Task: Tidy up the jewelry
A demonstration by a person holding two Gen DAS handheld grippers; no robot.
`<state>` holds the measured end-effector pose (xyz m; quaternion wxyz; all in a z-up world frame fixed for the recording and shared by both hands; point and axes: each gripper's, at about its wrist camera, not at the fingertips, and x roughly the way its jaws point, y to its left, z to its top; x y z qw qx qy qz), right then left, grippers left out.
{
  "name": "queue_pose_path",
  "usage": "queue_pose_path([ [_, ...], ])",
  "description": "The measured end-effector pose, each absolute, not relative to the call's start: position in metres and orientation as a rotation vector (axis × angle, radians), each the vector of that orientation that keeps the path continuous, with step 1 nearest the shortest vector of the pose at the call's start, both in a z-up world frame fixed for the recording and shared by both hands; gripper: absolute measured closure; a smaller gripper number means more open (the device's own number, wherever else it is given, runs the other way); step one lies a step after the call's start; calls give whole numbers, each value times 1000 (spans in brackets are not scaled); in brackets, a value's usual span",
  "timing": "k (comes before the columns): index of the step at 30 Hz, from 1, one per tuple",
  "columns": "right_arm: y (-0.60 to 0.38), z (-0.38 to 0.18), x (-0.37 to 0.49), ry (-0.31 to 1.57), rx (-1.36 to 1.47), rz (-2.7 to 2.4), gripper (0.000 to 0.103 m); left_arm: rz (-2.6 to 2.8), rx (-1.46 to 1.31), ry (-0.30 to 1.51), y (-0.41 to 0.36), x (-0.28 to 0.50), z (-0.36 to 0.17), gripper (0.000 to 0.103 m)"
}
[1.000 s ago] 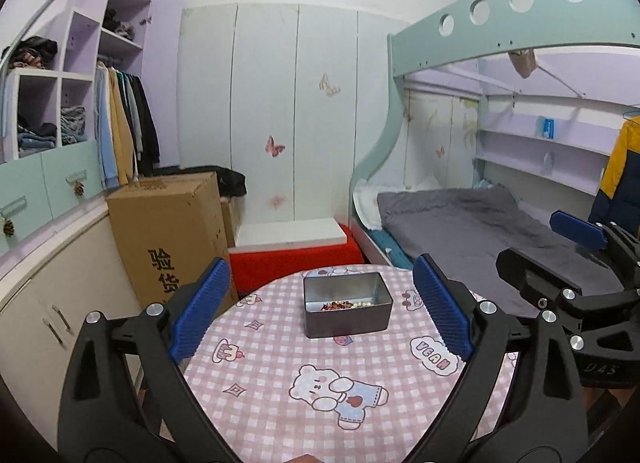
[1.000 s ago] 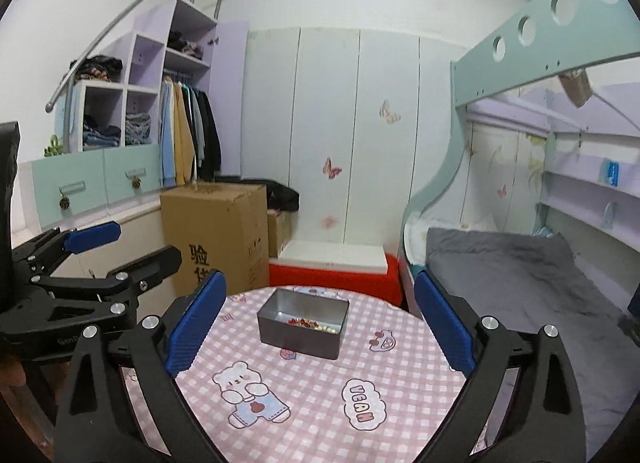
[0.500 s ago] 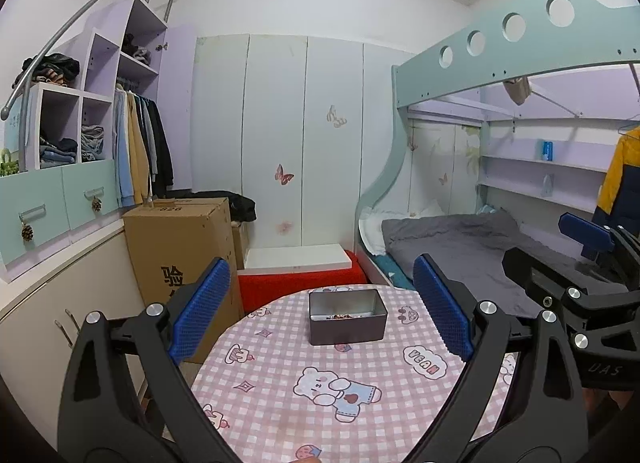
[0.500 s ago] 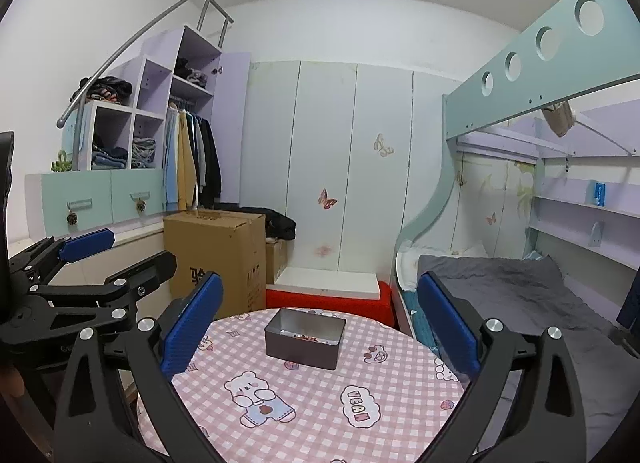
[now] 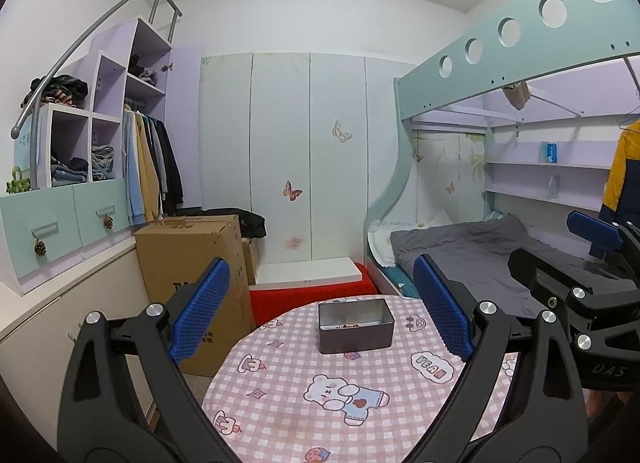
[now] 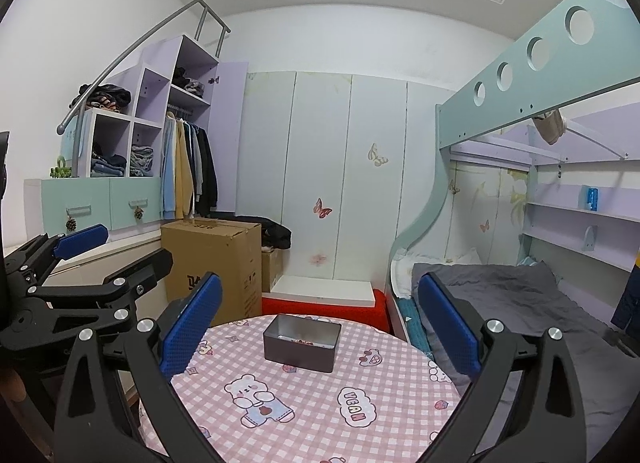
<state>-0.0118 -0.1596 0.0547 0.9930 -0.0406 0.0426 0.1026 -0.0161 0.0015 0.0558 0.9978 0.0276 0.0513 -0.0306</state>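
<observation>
A grey metal tin stands open on the far part of a round table with a pink checked cloth. Small reddish jewelry pieces lie in its bottom. The tin also shows in the right wrist view. My left gripper is open and empty, held above the near side of the table. My right gripper is open and empty too, level with the left one. Each gripper shows at the edge of the other's view.
A cardboard box stands left of the table beside low cabinets. A red bench with a white top is behind the table. A bunk bed with grey bedding fills the right side.
Both grippers have risen and tilted up, pulling back from the table. The tin now looks smaller and lower in both views. Both jaws stay open.
</observation>
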Motion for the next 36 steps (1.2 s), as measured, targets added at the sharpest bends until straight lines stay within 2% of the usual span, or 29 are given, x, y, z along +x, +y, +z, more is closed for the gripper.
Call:
queue_pose_path([
  [36, -165, 58, -15, 74, -79, 198, 8, -55, 70, 81, -1, -22, 54, 12],
])
